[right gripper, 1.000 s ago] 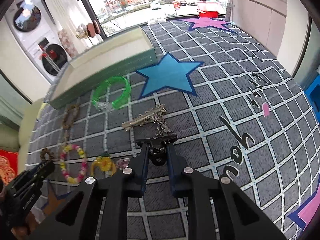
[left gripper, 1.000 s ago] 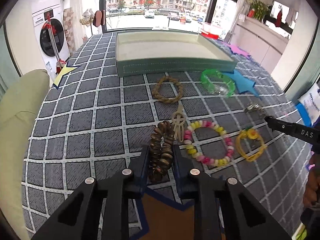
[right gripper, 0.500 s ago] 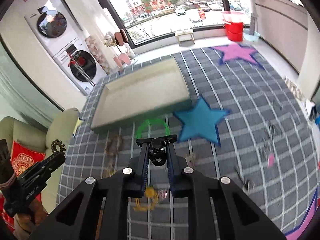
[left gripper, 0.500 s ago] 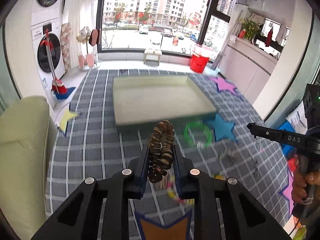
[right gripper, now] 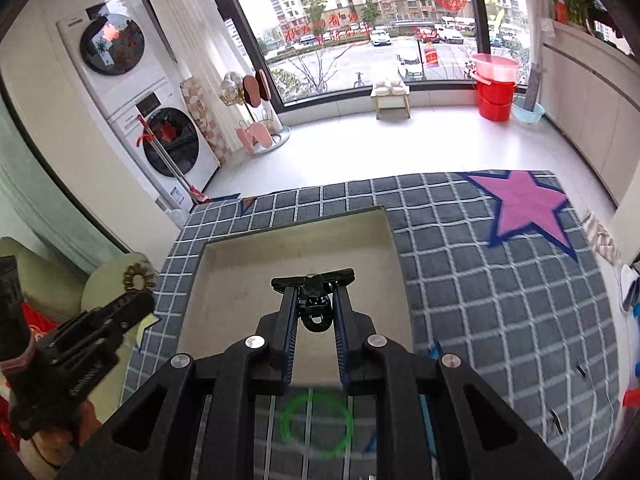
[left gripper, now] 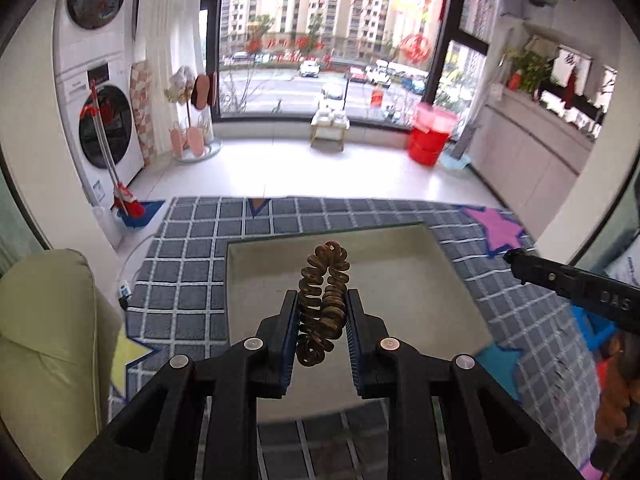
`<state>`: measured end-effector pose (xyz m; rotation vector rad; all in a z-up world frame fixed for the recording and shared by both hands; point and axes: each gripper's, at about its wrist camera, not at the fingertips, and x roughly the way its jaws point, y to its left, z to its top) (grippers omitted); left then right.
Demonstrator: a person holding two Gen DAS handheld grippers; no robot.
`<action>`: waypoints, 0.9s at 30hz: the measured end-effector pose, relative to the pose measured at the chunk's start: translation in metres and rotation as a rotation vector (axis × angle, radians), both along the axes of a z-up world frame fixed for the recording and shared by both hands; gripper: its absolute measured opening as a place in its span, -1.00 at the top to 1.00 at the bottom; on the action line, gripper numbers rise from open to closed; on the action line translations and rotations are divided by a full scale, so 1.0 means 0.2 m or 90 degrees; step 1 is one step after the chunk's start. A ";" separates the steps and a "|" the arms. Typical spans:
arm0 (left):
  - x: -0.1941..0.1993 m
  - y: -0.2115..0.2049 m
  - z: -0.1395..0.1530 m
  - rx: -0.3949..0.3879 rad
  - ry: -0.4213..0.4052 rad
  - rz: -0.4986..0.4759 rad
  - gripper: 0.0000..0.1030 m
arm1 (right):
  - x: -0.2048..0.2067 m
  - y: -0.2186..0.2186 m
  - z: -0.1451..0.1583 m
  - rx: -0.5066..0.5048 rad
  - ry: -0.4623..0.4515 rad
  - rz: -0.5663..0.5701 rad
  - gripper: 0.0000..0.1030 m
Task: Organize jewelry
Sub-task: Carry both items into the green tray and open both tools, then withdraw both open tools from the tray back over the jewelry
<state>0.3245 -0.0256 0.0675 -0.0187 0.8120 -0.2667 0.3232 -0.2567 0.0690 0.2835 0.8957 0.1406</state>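
Jewelry tray, shallow beige rectangular with green rim (left gripper: 448,276), sits frame-centre below both grippers. Left gripper (left gripper: 322,312) clamps brown disc-bead bracelet (left gripper: 322,300); right gripper (right gripper: 313,304) clamps black metal clip (right gripper: 313,280). Left looks nearer.

Bright daylight from large window (left gripper: 332,40) ahead; white floor tiles (left gripper: 320,172) glossy, mild glare. Strong fisheye bending, dark vignette at corners. Near rug (right gripper: 500,300) and green ring (right gripper: 317,426) motion-blurred at lower edge. Tray (left gripper: 400,280) edges soft. Shadows faint, diffuse.
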 end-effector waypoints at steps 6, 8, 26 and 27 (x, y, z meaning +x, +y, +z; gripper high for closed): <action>0.21 -0.08 -0.29 0.046 0.050 0.005 0.29 | 0.21 0.07 -0.28 -0.007 0.052 0.009 0.63; 0.24 -0.10 -0.37 0.061 0.063 0.003 0.29 | 0.25 0.09 -0.36 -0.017 0.068 0.010 0.63; 0.24 -0.22 -0.54 0.177 0.037 0.015 -0.72 | 0.29 0.13 -0.62 -0.056 0.106 0.016 0.25; 0.24 -0.21 -0.53 0.178 0.037 0.016 -0.72 | 0.29 0.13 -0.61 -0.053 0.108 0.014 -0.04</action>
